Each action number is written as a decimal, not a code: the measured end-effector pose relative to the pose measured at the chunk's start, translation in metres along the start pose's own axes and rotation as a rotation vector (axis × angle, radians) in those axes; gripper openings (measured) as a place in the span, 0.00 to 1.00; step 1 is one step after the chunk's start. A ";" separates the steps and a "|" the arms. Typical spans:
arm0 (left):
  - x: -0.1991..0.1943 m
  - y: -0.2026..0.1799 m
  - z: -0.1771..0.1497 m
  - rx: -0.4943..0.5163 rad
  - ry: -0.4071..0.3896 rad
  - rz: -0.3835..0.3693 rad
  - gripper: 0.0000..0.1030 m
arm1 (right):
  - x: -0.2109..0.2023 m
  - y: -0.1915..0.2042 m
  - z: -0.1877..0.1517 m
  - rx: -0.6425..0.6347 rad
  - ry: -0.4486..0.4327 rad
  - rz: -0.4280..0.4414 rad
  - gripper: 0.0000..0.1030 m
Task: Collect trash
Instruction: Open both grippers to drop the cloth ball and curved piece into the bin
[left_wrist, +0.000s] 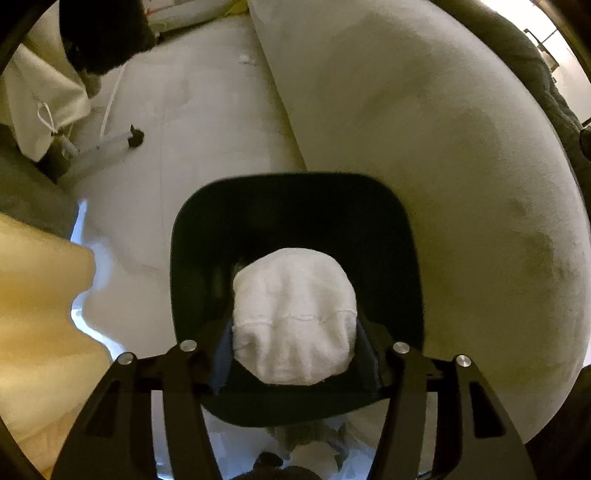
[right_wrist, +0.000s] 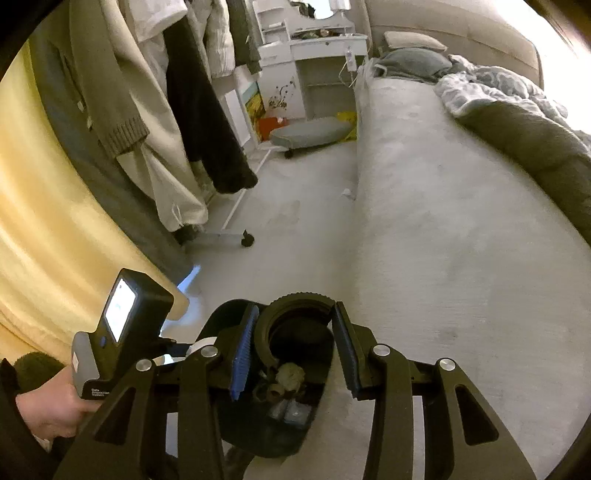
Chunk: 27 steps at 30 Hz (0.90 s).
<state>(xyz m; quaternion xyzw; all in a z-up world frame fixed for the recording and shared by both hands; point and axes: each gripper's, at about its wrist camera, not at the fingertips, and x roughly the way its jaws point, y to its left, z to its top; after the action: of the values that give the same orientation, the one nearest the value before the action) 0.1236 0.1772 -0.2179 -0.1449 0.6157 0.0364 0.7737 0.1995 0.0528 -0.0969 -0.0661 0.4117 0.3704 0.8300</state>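
My left gripper (left_wrist: 295, 321) points down into a black bin (left_wrist: 192, 229) on the pale carpet. It is shut on a crumpled white paper wad (left_wrist: 295, 314) that fills the gap between its blue pads, just above the bin's mouth. In the right wrist view, my right gripper (right_wrist: 296, 314) is shut on a black ribbed ring (right_wrist: 295, 297), held over the same bin (right_wrist: 258, 435). Crumpled brownish scraps (right_wrist: 290, 376) lie inside the bin. A hand (right_wrist: 51, 406) holds the left gripper's handle with its lit screen (right_wrist: 118, 306) at lower left.
A bed (right_wrist: 443, 221) with a rumpled duvet (right_wrist: 498, 88) runs along the right. Clothes hang on a wheeled rack (right_wrist: 184, 110) at left, beside a yellow curtain (right_wrist: 33, 229). A small white scrap (right_wrist: 347, 192) lies on the carpet by the bed. A white dresser (right_wrist: 314, 55) and low cushion stool (right_wrist: 310, 131) stand beyond.
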 end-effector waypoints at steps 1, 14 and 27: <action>0.001 0.003 -0.002 -0.005 0.008 -0.007 0.64 | 0.003 0.003 0.002 0.001 0.008 0.003 0.40; -0.033 0.030 -0.008 -0.040 -0.098 0.006 0.78 | 0.053 0.030 -0.005 -0.043 0.134 0.023 0.40; -0.100 0.041 -0.003 -0.037 -0.399 0.024 0.90 | 0.102 0.037 -0.024 -0.047 0.278 0.004 0.40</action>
<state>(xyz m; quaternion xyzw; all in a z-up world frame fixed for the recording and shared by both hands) 0.0869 0.2276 -0.1295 -0.1415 0.4511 0.0850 0.8771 0.1990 0.1261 -0.1804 -0.1353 0.5141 0.3689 0.7625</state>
